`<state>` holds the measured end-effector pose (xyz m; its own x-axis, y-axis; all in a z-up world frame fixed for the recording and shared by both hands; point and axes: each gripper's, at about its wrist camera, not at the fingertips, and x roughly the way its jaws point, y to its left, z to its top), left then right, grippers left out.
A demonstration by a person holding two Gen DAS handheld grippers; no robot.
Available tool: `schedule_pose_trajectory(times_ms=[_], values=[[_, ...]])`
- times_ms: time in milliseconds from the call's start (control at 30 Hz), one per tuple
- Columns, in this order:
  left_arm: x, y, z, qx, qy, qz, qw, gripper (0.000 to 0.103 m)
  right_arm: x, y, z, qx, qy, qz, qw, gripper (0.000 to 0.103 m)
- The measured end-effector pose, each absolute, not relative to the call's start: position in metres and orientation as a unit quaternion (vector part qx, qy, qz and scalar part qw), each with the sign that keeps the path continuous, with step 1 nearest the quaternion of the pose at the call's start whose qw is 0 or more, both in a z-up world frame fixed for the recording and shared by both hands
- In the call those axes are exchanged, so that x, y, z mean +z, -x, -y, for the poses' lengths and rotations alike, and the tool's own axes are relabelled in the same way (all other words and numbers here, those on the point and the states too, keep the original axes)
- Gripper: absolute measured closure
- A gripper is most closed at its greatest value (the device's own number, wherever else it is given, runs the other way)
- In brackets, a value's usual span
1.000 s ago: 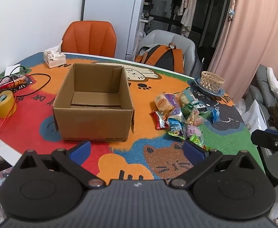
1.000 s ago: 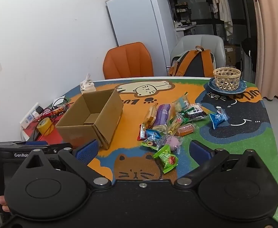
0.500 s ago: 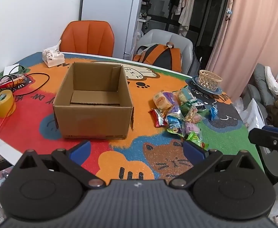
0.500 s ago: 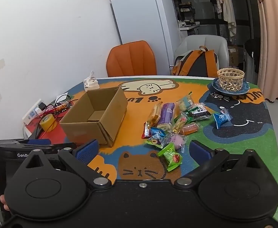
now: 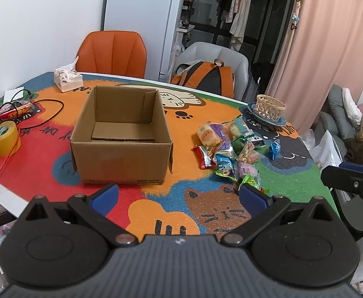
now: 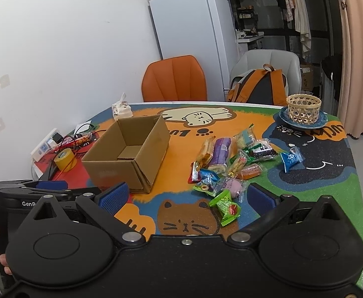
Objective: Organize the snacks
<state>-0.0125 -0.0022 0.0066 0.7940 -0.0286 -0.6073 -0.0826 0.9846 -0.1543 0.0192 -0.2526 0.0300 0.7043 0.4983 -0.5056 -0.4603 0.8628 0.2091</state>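
Only the right wrist view shows the white power strip (image 6: 43, 146) at nine o'clock. Both tongs, left (image 5: 179, 193) and right (image 6: 187, 197), gape released over the bench (image 5: 156, 213). Since earlier, the heap of bright wrapped snacks (image 5: 228, 151) still lies at three o'clock of the open brown cardboard box (image 5: 121, 136).

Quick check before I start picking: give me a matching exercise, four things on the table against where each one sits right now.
Things:
1. cardboard box
2. woven basket
3. yellow tape roll
4. green snack packet

Places:
A. on a blue plate at the far right
B. nearest snack to the right claw
C. left of the snack pile, open and empty
D. left of the box, by the cables

Pairs: 1-C, 2-A, 3-D, 4-B
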Motion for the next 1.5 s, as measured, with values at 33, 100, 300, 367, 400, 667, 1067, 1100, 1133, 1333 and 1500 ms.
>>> schedule_pose_trajectory(times_ms=[33,100,300,367,400,667,1067,1100,1133,1333,1500], values=[[0.0069,0.0126,0.0028,0.013,0.086,-0.320,0.943,0.000,0.0300,-0.0190,0.2535,0.260,-0.034,-0.283,0.923,0.000],[0.0076,0.0125,0.0031,0.012,0.086,-0.320,0.943,0.000,0.0305,-0.0189,0.2541,0.258,-0.034,-0.282,0.923,0.000],[0.0080,0.0125,0.0034,0.012,0.086,-0.321,0.943,0.000,0.0304,-0.0188,0.2549,0.256,-0.035,-0.282,0.924,0.000],[0.0080,0.0125,0.0035,0.011,0.086,-0.320,0.943,0.000,0.0306,-0.0190,0.2559,0.256,-0.036,-0.282,0.924,0.000],[0.0080,0.0124,0.0037,0.012,0.086,-0.321,0.943,0.000,0.0307,-0.0189,0.2559,0.256,-0.035,-0.282,0.924,0.000],[0.0083,0.0126,0.0037,0.011,0.085,-0.320,0.944,0.000,0.0317,-0.0177,0.2564,0.257,-0.035,-0.280,0.924,0.000],[0.0085,0.0128,0.0040,0.011,0.086,-0.319,0.944,0.000,0.0321,-0.0174,0.2566,0.257,-0.035,-0.279,0.924,0.000],[0.0082,0.0128,0.0035,0.011,0.086,-0.319,0.944,0.000,0.0321,-0.0175,0.2566,0.256,-0.035,-0.280,0.925,0.000],[0.0084,0.0127,0.0038,0.011,0.086,-0.319,0.944,0.000,0.0326,-0.0175,0.2565,0.256,-0.035,-0.280,0.924,0.000],[0.0136,0.0136,0.0044,0.011,0.086,-0.314,0.945,0.000,0.0344,-0.0155,0.2567,0.261,-0.036,-0.275,0.925,0.000],[0.0150,0.0141,0.0049,0.010,0.086,-0.313,0.946,0.000,0.0343,-0.0160,0.2571,0.260,-0.036,-0.276,0.924,0.000]])
